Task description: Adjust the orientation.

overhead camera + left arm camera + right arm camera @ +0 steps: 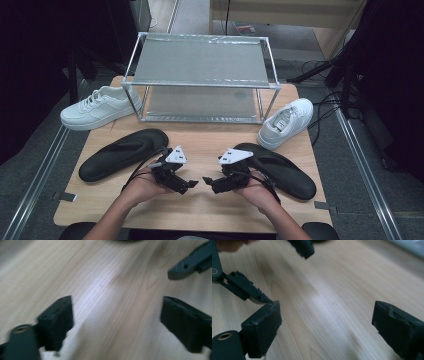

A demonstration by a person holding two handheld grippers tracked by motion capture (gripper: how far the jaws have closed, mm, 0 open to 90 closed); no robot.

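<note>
Open left gripper (pixel 189 185); black slipper (pixel 123 153) beside, rack (pixel 200 85) beyond.

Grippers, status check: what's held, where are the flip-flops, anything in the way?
Left gripper and right gripper open, empty, tips facing over bare table. Left flip-flop and right flip-flop flat, untouched. Nothing blocking.

Both grippers idle over table, jaws apart.
Left gripper (pixel 184 185) faces right gripper (pixel 212 184) between two black flip-flops (pixel 123 153).
</note>
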